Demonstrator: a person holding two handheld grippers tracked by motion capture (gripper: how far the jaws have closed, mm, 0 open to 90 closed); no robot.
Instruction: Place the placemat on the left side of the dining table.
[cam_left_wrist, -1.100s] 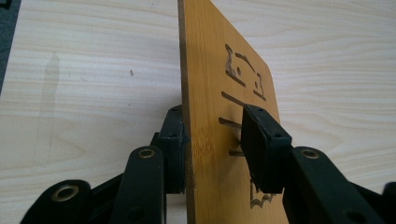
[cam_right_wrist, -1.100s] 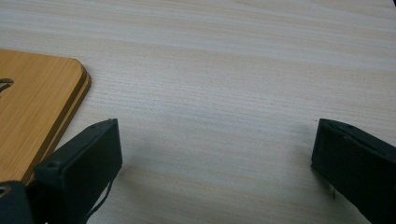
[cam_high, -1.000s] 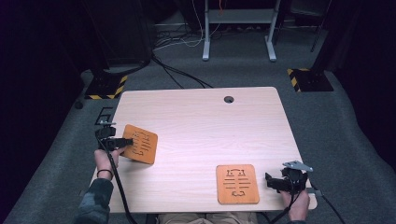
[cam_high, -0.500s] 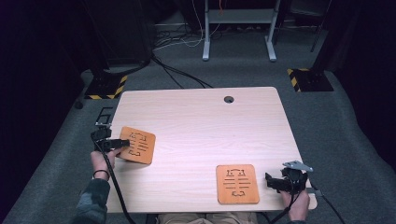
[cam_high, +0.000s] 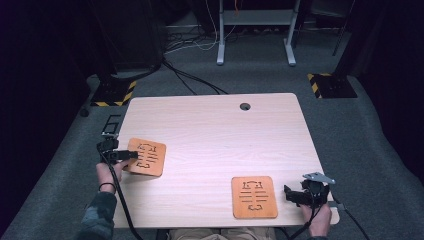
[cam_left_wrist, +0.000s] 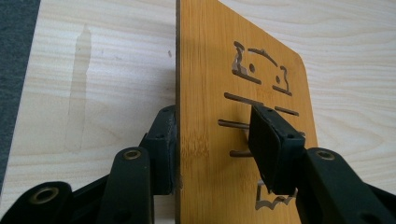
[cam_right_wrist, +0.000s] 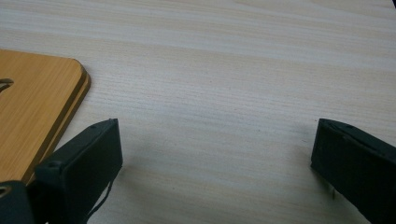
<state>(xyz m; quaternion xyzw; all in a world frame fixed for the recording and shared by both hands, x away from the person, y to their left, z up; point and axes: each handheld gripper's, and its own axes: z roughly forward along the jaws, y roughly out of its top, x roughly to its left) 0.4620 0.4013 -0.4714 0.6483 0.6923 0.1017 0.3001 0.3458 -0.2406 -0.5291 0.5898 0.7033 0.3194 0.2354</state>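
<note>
An orange wooden board (cam_high: 147, 157) with cut-out slots lies near the table's left edge. My left gripper (cam_high: 131, 155) reaches over that board's left side. In the left gripper view the board (cam_left_wrist: 210, 70) sits between the jaws: one jaw lies against its back edge and the other pad (cam_left_wrist: 268, 144) stands just off its face. These jaws have just been opening. A second, similar board (cam_high: 254, 196) lies flat near the front right. My right gripper (cam_high: 289, 194) rests just right of it, wide open with only bare table between its jaws (cam_right_wrist: 215, 140); that board's corner (cam_right_wrist: 32, 107) shows at the left.
The light wood table (cam_high: 215, 125) has a round cable hole (cam_high: 245, 106) at its far edge. Grey carpet surrounds it, with cables and a metal stand (cam_high: 255, 30) behind. A small black object (cam_high: 111, 125) lies on the floor by the left edge.
The left gripper and its board have shifted slightly toward the table's left edge, and the board lies a little flatter. The right gripper has stayed put.
</note>
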